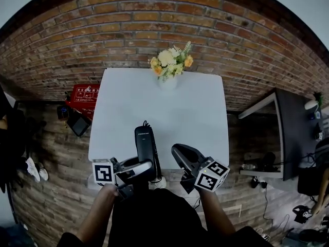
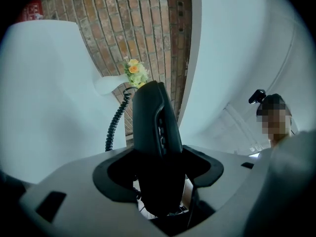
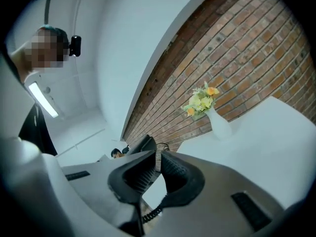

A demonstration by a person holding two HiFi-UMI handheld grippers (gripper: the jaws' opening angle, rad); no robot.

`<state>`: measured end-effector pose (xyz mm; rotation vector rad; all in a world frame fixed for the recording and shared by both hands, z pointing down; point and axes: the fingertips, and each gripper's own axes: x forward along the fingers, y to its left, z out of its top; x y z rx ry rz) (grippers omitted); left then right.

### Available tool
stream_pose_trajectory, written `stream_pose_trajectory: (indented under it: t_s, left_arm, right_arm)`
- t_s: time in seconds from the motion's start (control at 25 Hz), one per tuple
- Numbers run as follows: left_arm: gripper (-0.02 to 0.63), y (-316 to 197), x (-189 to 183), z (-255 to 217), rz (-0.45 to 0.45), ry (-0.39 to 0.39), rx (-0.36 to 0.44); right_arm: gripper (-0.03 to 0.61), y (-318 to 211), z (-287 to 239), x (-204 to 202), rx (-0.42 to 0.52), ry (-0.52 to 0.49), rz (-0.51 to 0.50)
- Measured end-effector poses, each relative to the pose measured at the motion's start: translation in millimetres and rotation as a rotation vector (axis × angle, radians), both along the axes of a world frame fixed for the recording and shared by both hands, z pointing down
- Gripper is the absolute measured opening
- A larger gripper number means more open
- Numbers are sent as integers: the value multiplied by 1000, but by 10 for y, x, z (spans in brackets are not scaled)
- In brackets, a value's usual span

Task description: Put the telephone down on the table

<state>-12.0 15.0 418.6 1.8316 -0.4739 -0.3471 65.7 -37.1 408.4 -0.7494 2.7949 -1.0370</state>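
Telephone handset [image 1: 145, 142], black and slim, is clamped between the jaws of the left gripper [image 1: 148, 169], which grip its lower end from both sides with the jaws standing wide around it. In the left gripper view the telephone handset [image 2: 155, 132] juts straight out ahead of the left gripper [image 2: 158, 177], with its row of buttons turned toward the right-hand jaw. A black coiled cord [image 2: 116, 125] hangs down just to the left of the handset. In the head view the handset lies over the near edge of the white table [image 1: 200, 112]; whether it touches the tabletop cannot be told. The right gripper [image 1: 176, 151] hovers just to the right of the handset, apart from it, over the same near edge. The right gripper view shows the right gripper [image 3: 157, 168] with its ribbed pads pressed together and nothing between them. Each gripper carries a marker cube, one on the left [image 1: 103, 172] and one on the right [image 1: 212, 175], close to the person's hands. Far ahead of both grippers, at the table's back edge, stands a white vase of flowers [image 1: 168, 67] with yellow and orange blooms, and behind it rises a brick wall [image 1: 103, 30].
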Motion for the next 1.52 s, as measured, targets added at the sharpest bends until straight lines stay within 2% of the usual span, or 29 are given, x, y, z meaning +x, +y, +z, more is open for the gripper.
stream_pose_trajectory:
  t_s: [0.12,0.24,0.44,0.64,0.8,0.96,1.04,1.32,1.52]
  left_arm:
    - [281,-128,-27,61,49,-12,-2]
    - [281,-232,-48,153,98,-5,-18]
    - [281,-400,-48,266,180,23,-30]
    - [281,-548,-63,326,305,37,-31]
    - [281,-625,-60,319,412,36,-8]
    - [281,-688,-25,338,496,17,15]
    - [281,-692,-33,394,540,14,9]
    - [281,-634,12,551,687,-18,1]
    - [281,-619,64,716,743,-9,-36]
  right_arm:
    - [38,-141,-38,-148,-37,-55,-30]
    - [118,-266,-30,-292,-65,-78,-62]
    - [146,-477,70,-427,-102,-88,-47]
    - [208,-599,119,-499,-207,-210,-60]
    - [232,-699,209,-504,-283,-281,-42]
    - [256,-818,172,-520,-368,-447,-36]
    - [267,-859,219,-517,-410,-496,-23]
    - [282,-902,552,-496,-465,-488,24]
    - [281,-938,688,-459,-490,-484,67]
